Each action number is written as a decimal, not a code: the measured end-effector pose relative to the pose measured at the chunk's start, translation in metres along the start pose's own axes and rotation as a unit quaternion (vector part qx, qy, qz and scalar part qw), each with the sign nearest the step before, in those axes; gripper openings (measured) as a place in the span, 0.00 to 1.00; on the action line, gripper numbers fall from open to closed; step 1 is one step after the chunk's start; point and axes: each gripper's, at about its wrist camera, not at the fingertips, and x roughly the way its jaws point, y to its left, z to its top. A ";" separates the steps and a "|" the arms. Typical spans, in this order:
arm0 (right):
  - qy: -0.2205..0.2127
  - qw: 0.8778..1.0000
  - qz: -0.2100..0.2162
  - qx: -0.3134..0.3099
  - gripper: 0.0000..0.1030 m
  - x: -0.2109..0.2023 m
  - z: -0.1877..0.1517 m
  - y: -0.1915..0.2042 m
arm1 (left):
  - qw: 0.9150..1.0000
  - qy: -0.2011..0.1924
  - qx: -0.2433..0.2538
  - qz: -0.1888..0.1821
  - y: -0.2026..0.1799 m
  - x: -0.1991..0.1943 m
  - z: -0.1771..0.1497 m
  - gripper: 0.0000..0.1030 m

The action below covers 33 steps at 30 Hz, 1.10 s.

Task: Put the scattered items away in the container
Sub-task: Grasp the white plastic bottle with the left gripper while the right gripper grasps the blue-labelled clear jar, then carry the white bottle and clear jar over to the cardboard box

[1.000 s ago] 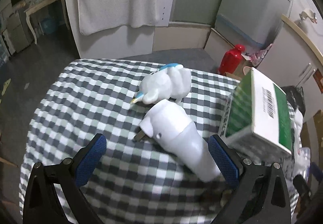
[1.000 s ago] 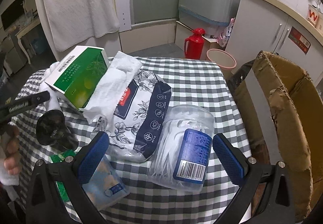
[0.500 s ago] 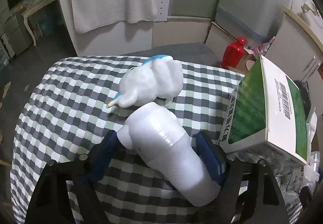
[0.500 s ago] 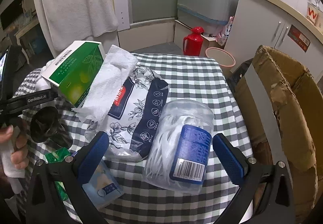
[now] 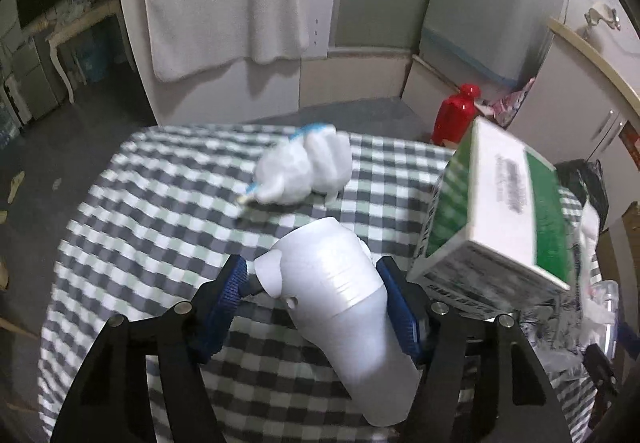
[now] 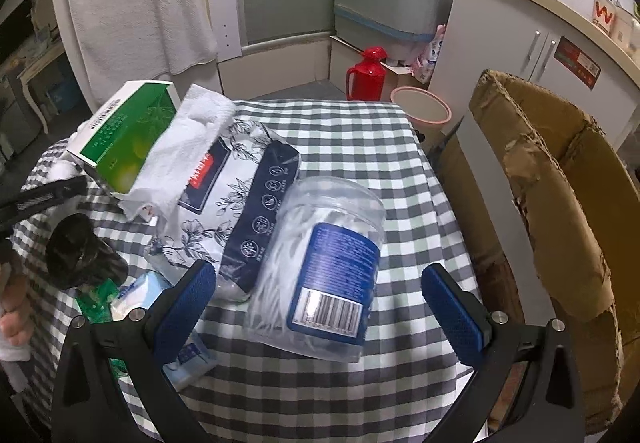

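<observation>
My left gripper (image 5: 316, 291) is shut on a white plastic bottle (image 5: 340, 307) and holds it over the checked tablecloth (image 5: 140, 223). A white toy with a blue tip (image 5: 308, 171) lies beyond it. A green and white box (image 5: 500, 211) stands to the right. My right gripper (image 6: 320, 303) is open, its pads on either side of a clear jar of white sticks with a blue label (image 6: 324, 275). The brown cardboard box (image 6: 560, 211) stands to the right of the table.
A floral wipes pack (image 6: 236, 199), a white cloth (image 6: 188, 147), the green box (image 6: 124, 135), small packets (image 6: 132, 295) and a black round object (image 6: 76, 251) lie on the table. A red flask (image 6: 366, 73) and pink bin (image 6: 420, 111) stand on the floor behind.
My left gripper closed on the white bottle and lifted it a little. My right gripper moved slightly forward around the jar and stayed open.
</observation>
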 end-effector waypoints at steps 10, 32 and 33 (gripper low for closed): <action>0.019 1.000 -0.016 0.019 0.99 0.016 -0.001 -0.004 | 0.999 -0.039 0.004 -0.006 0.003 -0.031 0.008 0.66; 0.010 0.999 0.015 0.038 0.59 0.016 -0.013 -0.010 | 0.998 -0.065 0.006 -0.015 -0.005 -0.066 0.006 0.66; 0.007 0.999 0.018 0.037 0.59 0.013 -0.014 -0.010 | 0.998 -0.068 0.007 -0.016 -0.006 -0.070 0.006 0.66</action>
